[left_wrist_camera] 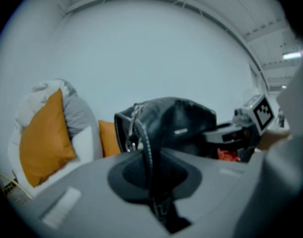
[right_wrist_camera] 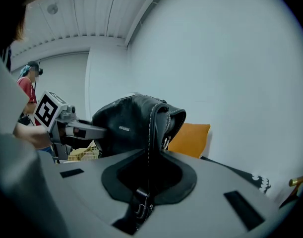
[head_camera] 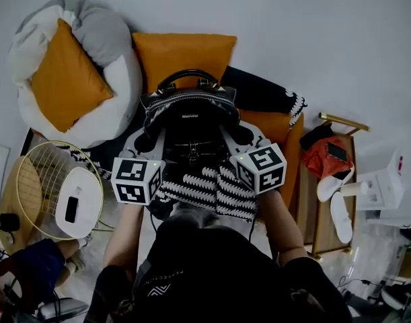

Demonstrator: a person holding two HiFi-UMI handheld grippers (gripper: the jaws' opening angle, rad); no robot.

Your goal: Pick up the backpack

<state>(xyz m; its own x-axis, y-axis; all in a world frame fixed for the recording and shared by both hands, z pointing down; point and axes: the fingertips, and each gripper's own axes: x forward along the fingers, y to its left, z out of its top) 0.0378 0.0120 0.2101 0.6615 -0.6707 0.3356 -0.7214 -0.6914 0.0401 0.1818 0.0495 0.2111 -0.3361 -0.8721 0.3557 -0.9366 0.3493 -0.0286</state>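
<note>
- Between the two grippers, in front of the person, the black backpack point(head_camera: 188, 113) hangs by its two shoulder straps, top handle uppermost.
- Left gripper point(left_wrist_camera: 151, 170): the jaws are clenched on the left shoulder strap point(left_wrist_camera: 144, 133). The stitched strap runs up out of the jaw slot to the bag body.
- Right gripper point(right_wrist_camera: 149, 167): the jaws are clamped on the right shoulder strap point(right_wrist_camera: 152, 128). A strap buckle point(right_wrist_camera: 137, 207) sits low in the slot.
- Each gripper view shows the other gripper's marker cube on the far side of the bag.
- Behind the backpack, an orange cushion point(head_camera: 185, 56) leans against the white wall.
- A black-and-white patterned throw point(head_camera: 205, 190) lies just below the bag, between the two marker cubes.
- To the left, a grey-and-white beanbag point(head_camera: 104, 36) carries an orange pillow point(head_camera: 67, 79), with a wire basket point(head_camera: 47, 180) near it on the floor.
</note>
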